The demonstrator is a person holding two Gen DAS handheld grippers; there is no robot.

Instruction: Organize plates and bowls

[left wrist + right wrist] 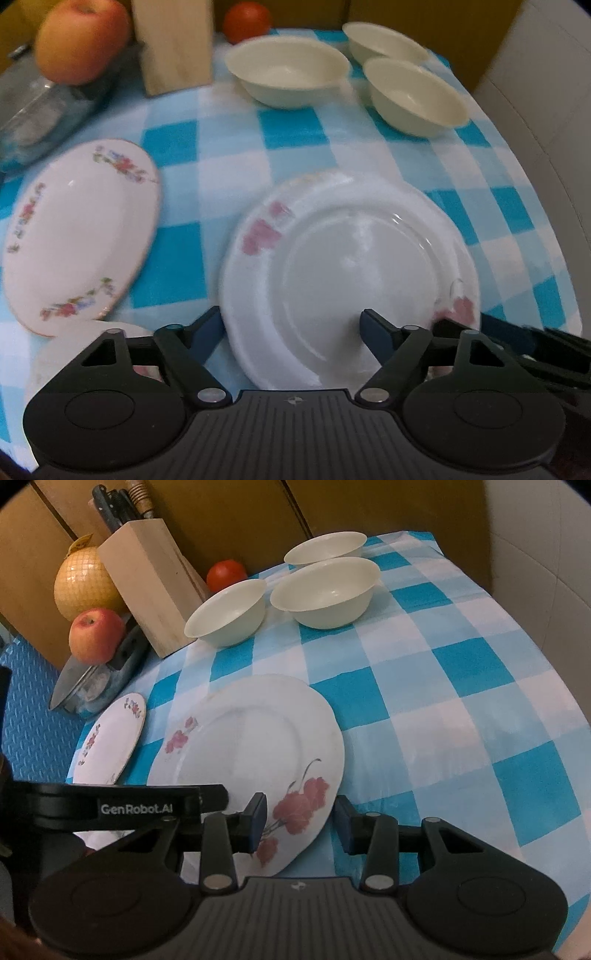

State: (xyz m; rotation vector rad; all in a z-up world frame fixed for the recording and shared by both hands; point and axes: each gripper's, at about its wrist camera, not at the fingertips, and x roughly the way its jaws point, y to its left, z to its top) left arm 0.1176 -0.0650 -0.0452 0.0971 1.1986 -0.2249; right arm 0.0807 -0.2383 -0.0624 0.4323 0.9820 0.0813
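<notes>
Both tools reach low over the bench (461, 686), side by side. The left tool (291, 328) is spread wide, with the big flowered plate (351, 273) between its fingers. The right tool (301, 821) is spread too, around the plate's near rim, not pinching it. Only the right view shows the knife block (147, 587) with its knives and the netted yellow fruit (83, 585).
</notes>
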